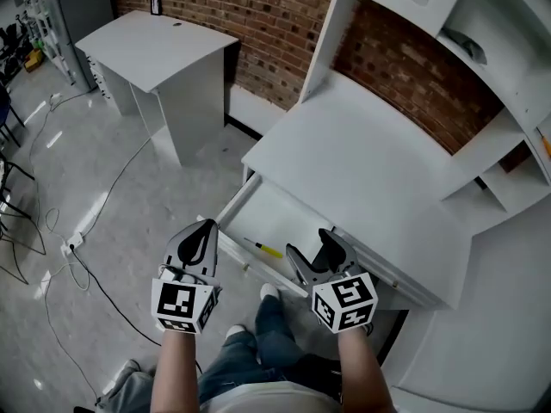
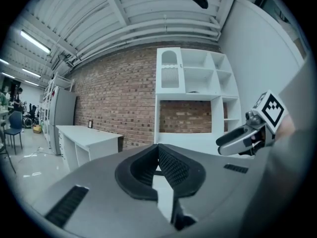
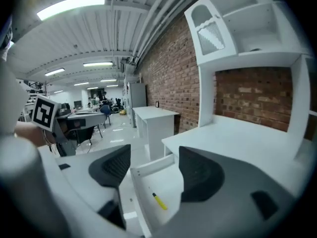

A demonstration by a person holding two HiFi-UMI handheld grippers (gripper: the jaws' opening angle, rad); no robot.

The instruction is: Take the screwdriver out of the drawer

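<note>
Because the drawer stands pulled out from under the white desk, the screwdriver lies in plain sight on its pale floor, close to the near front wall and a little left of the middle.

The right gripper hangs just to the right of it, over the drawer's near right part, with its jaws wide apart and nothing between the pads. In the right gripper view the screwdriver shows in the gap between the two jaws and below them, so it lies ahead of and under that gripper, not yet within reach of the pads.

The tool's long axis runs roughly left to right along the drawer front, tilted a little. Its yellow handle points toward the right gripper and its thin dark shaft points left and slightly far. From the head view the shaft is too fine to say where its tip ends.

The left gripper sits outside the drawer, beyond its near left corner. Its jaws are together on nothing in the left gripper view, where the drawer's inside does not show.

The right gripper is judged the nearer and better placed. To take the handle, it would need to come down and slightly left, with its jaws set across the tool's axis.
</note>
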